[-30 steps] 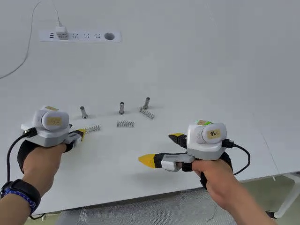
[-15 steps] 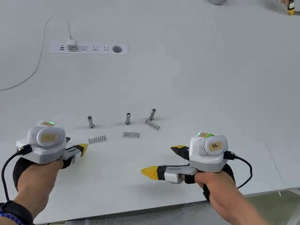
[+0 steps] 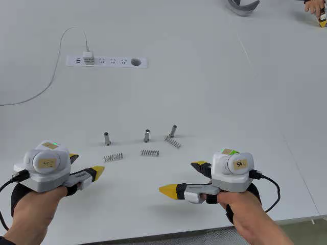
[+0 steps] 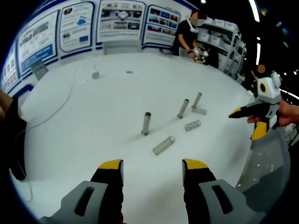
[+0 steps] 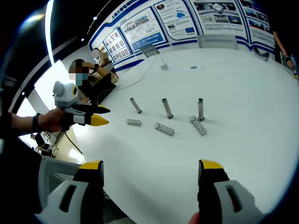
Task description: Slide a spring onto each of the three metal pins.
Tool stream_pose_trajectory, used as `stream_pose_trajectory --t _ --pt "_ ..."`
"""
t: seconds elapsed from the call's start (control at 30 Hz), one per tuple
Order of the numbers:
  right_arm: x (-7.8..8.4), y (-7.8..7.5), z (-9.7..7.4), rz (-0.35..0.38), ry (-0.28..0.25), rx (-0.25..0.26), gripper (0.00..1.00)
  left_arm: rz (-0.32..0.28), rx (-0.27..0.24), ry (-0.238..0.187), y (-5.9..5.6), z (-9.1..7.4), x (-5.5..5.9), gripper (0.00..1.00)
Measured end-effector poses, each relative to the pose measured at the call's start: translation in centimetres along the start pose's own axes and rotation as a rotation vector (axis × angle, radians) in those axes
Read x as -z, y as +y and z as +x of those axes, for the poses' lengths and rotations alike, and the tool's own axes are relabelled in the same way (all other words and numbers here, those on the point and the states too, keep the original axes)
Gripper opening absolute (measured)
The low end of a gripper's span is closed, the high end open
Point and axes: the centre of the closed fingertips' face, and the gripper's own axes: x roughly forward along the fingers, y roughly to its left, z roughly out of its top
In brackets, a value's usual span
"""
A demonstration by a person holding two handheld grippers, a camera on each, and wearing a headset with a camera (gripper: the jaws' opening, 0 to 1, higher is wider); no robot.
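Standing upright in a row on the white table [image 3: 230, 102] were three metal pins [image 3: 146, 135]; three springs [image 3: 150, 152] lay flat, one at about 6 o'clock of each pin. At 7 o'clock of the row hovered the left gripper [image 3: 86, 164], at 5 o'clock the right gripper [image 3: 184, 177], both with jaws wide and empty.

Right hand-held gripper [image 5: 150, 166] with jaws wide apart over white tabletop [image 5: 243, 93], three upright pins [image 5: 167, 108], three springs [image 5: 164, 129] lying just before them, left hand-held gripper [image 5: 105, 116] at left

White-grey left gripper [image 3: 86, 163], right gripper [image 3: 181, 177], yellow-tipped jaws, black cables [image 3: 262, 176]
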Motion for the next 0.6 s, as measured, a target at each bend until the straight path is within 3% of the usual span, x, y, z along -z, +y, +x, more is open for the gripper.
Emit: stream_pose_trajectory --t 0.3,0.6 --pt "0.2 0.5 0.1 -0.016 0.001 -0.019 0.86 0.029 0.046 -0.013 -1.0 -1.3 0.4 0.58" --pt "0.2 0.5 0.1 -0.017 0.001 -0.017 0.87 0.04 0.082 -0.017 -1.8 -2.4 1.0 0.71"
